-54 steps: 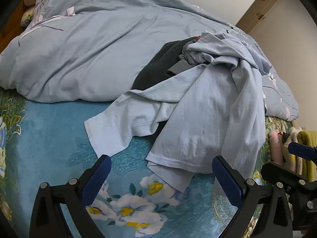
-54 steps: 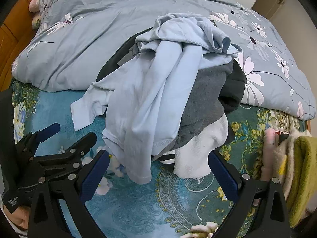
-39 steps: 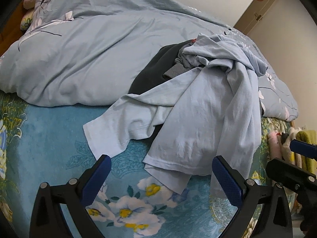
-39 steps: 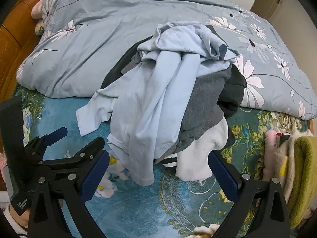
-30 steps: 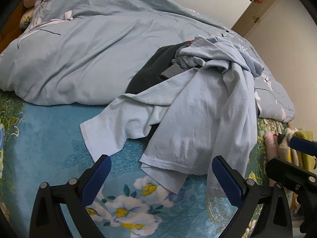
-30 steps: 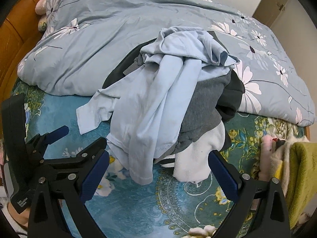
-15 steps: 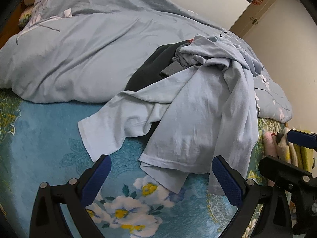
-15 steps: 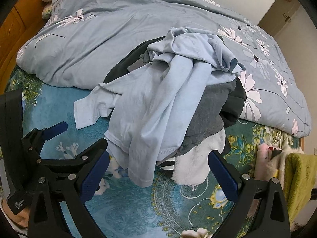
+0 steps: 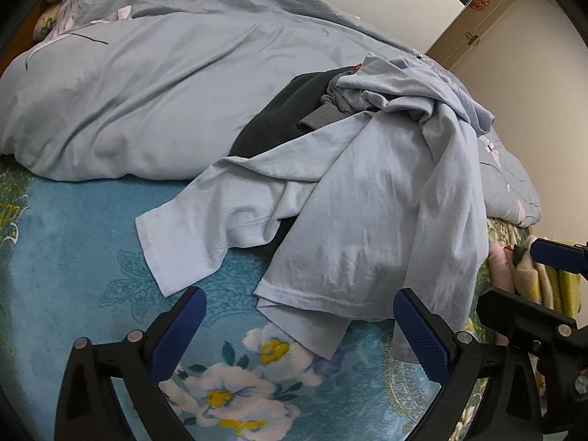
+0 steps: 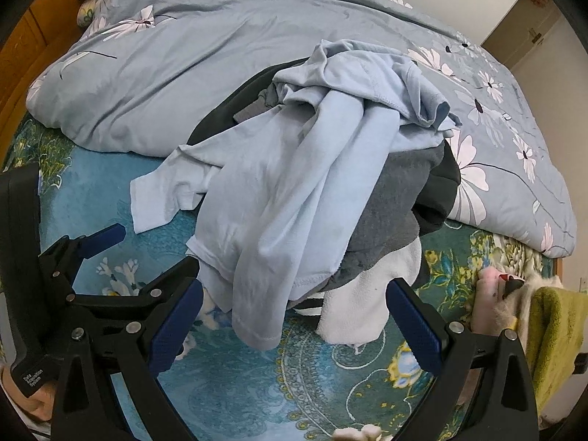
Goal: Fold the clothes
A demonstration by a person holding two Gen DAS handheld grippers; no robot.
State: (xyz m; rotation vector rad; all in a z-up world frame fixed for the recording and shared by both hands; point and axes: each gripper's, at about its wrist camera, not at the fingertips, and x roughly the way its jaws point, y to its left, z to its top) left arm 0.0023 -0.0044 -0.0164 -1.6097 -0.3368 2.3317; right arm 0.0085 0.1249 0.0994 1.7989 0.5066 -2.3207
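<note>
Both grippers have drifted slightly nearer the pile since a moment ago, the clothes unmoved. Nearest, the left gripper (image 9: 299, 329) hovers over the teal floral blanket (image 9: 73, 242) with its blue pads spread wide and empty; the right gripper (image 10: 294, 321) hangs alongside, equally spread, holding nothing. Beyond them a light blue shirt (image 10: 294, 183) drapes crumpled over a grey garment (image 10: 389, 198) and a white one (image 10: 364, 294). Farther back lies the grey-blue flowered duvet (image 10: 191, 55).

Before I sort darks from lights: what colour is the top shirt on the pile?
Light blue shirt, clearest in the right wrist view.
</note>
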